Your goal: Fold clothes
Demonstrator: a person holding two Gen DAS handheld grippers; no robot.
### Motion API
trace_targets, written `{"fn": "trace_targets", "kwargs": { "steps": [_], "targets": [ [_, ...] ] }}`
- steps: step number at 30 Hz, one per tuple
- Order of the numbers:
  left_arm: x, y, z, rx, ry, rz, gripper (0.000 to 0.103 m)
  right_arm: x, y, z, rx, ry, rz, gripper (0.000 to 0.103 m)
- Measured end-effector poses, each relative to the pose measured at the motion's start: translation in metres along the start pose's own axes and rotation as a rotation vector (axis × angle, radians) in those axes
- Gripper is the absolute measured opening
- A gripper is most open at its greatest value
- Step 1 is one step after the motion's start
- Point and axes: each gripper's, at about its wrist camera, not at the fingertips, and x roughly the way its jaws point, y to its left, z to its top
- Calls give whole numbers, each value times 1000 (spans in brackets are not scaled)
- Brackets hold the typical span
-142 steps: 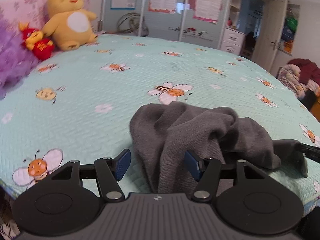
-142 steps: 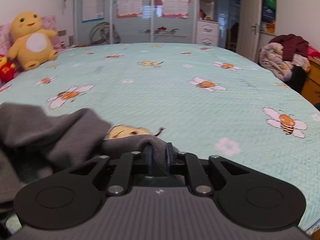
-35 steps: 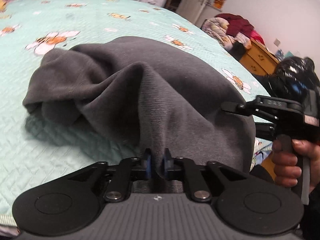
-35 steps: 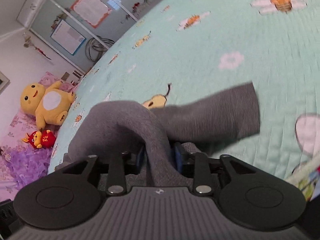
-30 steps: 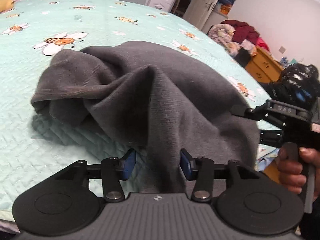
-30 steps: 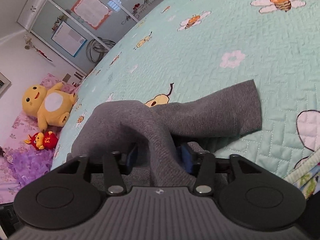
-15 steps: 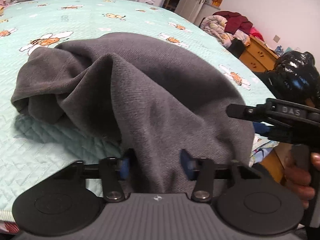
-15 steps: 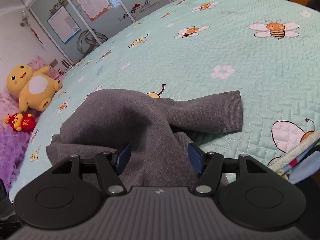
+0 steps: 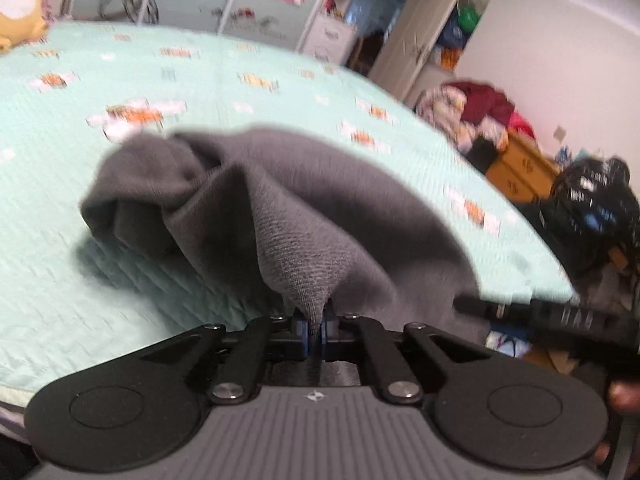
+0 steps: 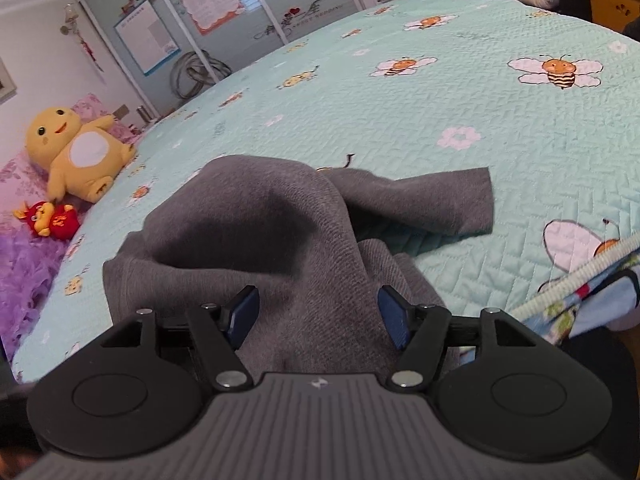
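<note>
A dark grey knitted garment [image 9: 256, 208] lies crumpled near the front edge of the bed. My left gripper [image 9: 315, 330] is shut on a pinched fold of the garment, which rises from the bed into the jaws. In the right wrist view the same grey garment [image 10: 256, 224] bulges in front of me, one sleeve [image 10: 424, 200] lying flat to the right. My right gripper [image 10: 316, 314] stands open, its blue pads wide apart with cloth lying between them, not pressed. That right gripper [image 9: 560, 314] shows at the right edge of the left wrist view, held by a hand.
The bed has a mint quilt [image 10: 480, 112] printed with bees and flowers. A yellow plush toy [image 10: 76, 152], a small red plush [image 10: 48, 218] and purple fluff [image 10: 24, 280] sit at the far left. A clothes pile [image 9: 476, 112] and a wooden cabinet [image 9: 520, 164] stand beyond the bed at right.
My left gripper closed from open onto a fold of the grey garment and lifted it. My right gripper opened wider, releasing the cloth, and rolled so its view is more level.
</note>
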Motion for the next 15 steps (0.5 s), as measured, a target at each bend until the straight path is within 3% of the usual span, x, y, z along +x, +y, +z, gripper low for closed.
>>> {"fn": "trace_targets", "kwargs": {
  "steps": [9, 11, 15],
  "targets": [
    [-57, 11, 17, -36, -150, 72, 3, -26, 37, -15, -60, 38, 161, 66],
    [-58, 17, 13, -44, -155, 88, 3, -27, 42, -17, -77, 43, 179, 67],
    [-40, 35, 0, -99, -91, 133, 3, -23, 49, -18, -96, 56, 189, 68]
  ]
}}
